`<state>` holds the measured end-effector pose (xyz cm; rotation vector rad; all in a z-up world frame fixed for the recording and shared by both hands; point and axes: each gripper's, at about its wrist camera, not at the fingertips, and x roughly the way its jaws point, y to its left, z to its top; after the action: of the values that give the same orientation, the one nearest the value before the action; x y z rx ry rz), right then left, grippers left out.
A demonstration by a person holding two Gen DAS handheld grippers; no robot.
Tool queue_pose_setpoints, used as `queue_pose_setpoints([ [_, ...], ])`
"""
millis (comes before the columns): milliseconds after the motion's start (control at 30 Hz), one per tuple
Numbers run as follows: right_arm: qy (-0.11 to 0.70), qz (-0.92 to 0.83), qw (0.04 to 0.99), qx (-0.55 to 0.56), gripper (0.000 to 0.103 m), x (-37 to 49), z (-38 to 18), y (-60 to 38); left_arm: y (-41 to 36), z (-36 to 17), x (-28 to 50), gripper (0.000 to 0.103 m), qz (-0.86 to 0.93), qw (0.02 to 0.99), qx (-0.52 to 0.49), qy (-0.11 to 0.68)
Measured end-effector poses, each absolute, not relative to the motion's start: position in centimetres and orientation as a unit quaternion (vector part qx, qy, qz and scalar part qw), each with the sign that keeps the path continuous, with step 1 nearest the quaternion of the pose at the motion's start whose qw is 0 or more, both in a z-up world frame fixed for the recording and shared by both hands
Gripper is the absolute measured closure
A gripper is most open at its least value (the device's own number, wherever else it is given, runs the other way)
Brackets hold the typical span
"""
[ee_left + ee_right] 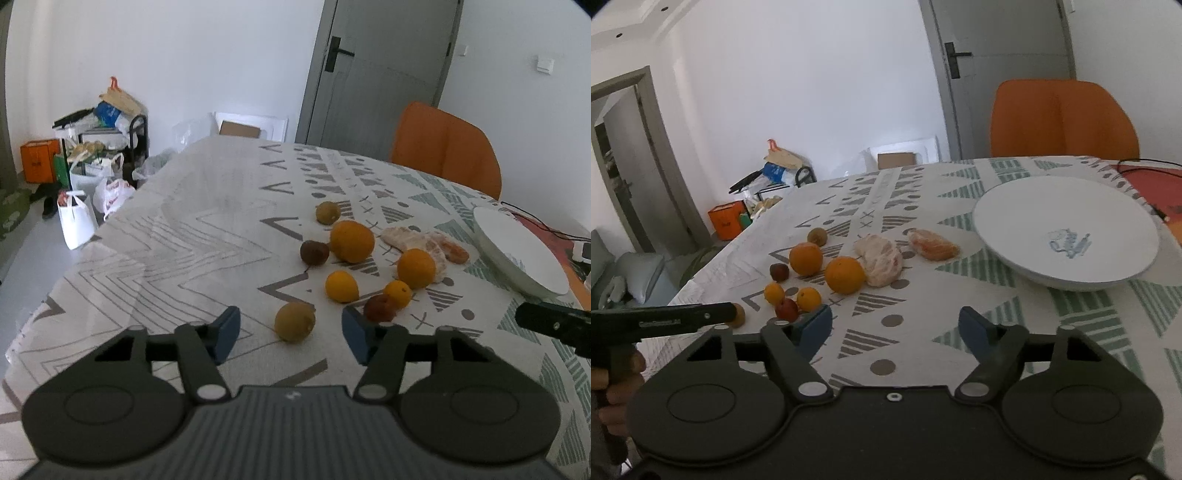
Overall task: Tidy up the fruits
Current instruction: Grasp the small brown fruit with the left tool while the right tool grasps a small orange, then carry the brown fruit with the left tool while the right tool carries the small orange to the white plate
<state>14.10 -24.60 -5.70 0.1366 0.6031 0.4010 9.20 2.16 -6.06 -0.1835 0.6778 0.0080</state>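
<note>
Opening step: left gripper [291, 338] spread, empty, around a kiwi [294, 322]; right gripper [894, 328] spread, empty. Next: close, carry to bowl [1067, 273].

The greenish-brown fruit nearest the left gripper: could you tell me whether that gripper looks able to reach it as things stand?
Probably yes. The left gripper is open, and the greenish-brown fruit lies on the tablecloth between its fingers' line, with nothing in between.

Home dining room, patterned tablecloth [207, 236], orange chair [1062, 118], grey door [376, 74], shopping bags [79, 218]
</note>
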Motion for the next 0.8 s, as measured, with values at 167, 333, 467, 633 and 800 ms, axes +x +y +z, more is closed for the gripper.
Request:
queue_pose_setpoints([
  [167,0.301,0.205,0.929,0.071,0.035,15.3,-6.0,-23.3,2.3,-6.8,9.9,0.055,0.005,0.937,-0.095,0.336],
  [333,0.314,0.227,0.919,0.079,0.047,16.7,-6.3,-21.8,2.4,-7.2,10.3,0.079,0.009,0.938,-0.091,0.334],
  [467,0.325,0.244,0.911,0.070,0.055,17.5,-6.6,-20.2,3.2,-6.9,10.4,0.079,0.010,0.936,-0.105,0.336],
  [633,0.336,0.255,0.904,0.068,0.066,18.6,-7.1,-18.4,4.1,-6.5,10.2,0.079,0.022,0.936,-0.110,0.334],
  [800,0.342,0.267,0.897,0.079,0.069,19.3,-7.3,-17.6,4.9,-6.2,9.8,0.079,0.033,0.937,-0.111,0.331],
])
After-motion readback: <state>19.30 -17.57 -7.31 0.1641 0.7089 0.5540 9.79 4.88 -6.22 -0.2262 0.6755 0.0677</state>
